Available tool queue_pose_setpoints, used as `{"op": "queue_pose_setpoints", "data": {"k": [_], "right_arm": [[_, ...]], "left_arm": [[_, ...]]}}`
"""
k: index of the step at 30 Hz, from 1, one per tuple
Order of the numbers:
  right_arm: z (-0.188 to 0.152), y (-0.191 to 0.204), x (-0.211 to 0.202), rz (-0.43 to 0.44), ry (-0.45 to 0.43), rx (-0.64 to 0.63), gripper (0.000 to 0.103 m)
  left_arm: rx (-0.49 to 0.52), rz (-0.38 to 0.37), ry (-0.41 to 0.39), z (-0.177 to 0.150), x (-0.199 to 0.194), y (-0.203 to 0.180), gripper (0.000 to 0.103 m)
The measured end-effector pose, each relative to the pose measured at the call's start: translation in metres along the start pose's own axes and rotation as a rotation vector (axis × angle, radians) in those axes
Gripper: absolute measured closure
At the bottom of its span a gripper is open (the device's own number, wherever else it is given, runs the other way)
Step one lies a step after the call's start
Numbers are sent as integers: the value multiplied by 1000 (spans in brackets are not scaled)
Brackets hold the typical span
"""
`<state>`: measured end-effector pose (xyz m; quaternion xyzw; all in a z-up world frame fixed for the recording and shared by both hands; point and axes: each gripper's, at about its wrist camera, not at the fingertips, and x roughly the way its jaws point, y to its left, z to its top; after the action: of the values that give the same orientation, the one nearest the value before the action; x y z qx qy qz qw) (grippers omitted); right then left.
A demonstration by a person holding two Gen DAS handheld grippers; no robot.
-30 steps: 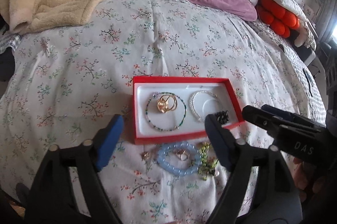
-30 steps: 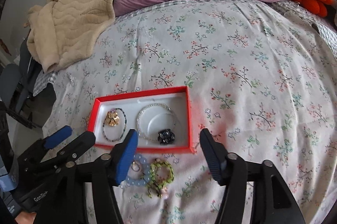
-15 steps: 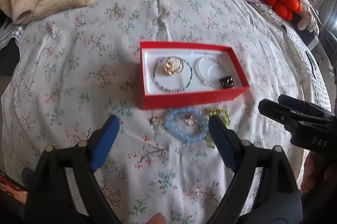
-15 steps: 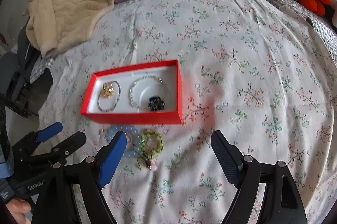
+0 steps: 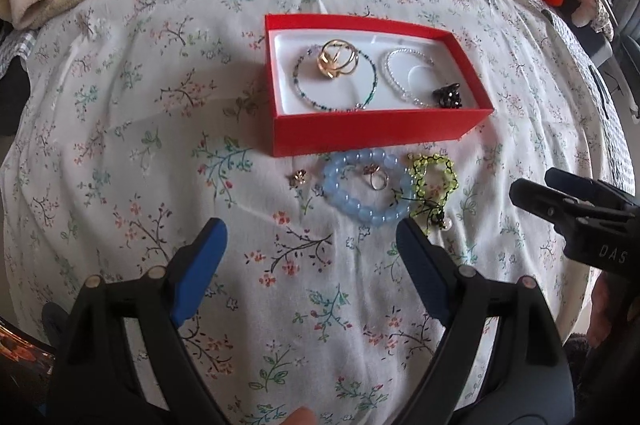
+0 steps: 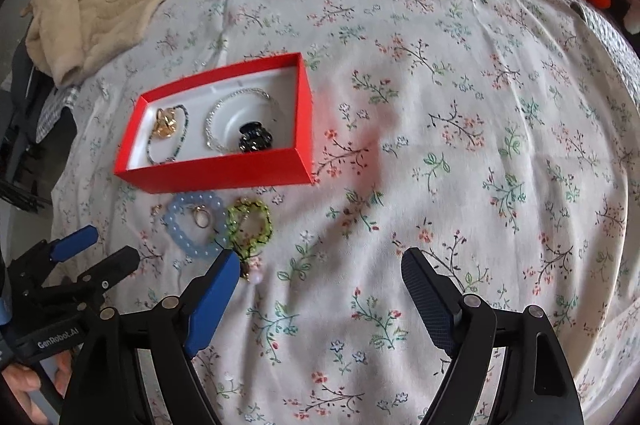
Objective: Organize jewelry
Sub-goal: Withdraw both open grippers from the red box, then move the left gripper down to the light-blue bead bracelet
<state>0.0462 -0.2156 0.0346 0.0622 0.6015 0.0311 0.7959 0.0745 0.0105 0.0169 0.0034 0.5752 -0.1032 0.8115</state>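
Both my tongs hang over the flowered bedspread (image 5: 120,145), spread wide and holding nothing: the left tongs (image 5: 308,245) sit just short of the loose jewelry, the right tongs (image 6: 316,271) off to its right over bare cloth. The red box (image 5: 372,135) already holds a gold ring cluster (image 5: 335,59) lying on a thin beaded bracelet (image 5: 372,87), a clear bead bracelet (image 5: 394,81) and a small dark piece (image 5: 448,95). Outside, just in front of the box wall, lie a blue bead bracelet (image 5: 362,211), a ring (image 5: 378,179) inside its loop, a yellow-green beaded bracelet (image 5: 448,173) touching it on the right, and a tiny charm (image 5: 298,178) to its left.

I judge the blue bracelet light, its round beads smooth and likely slippery, and the strand floppy. I would pinch across the strand on its near arc, clear of the ring and the green one. The soft bedding will give under the tips, so I would press gently.
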Motion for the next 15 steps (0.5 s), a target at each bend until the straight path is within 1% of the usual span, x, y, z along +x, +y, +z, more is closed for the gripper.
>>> {"op": "queue_pose_setpoints", "data": {"k": [2,6,11,13,15], "right_arm": [[0,0,1,-8,0,-3,19],[0,2,3,-7,9,-12,19],[0,4,8,-18,19,-18,19],[1,3,9,-19,22,-13,19],[2,2,10,-20,23,-9,19]], "left_arm": [[-8,-10,9,0,2,1,16],[-35,-60,36,2,10,3,16],[-104,-121,50,5,21,10,17],[-121,-139,52,7,24,9,23],[-124,-148,59,8,28,5,33]]}}
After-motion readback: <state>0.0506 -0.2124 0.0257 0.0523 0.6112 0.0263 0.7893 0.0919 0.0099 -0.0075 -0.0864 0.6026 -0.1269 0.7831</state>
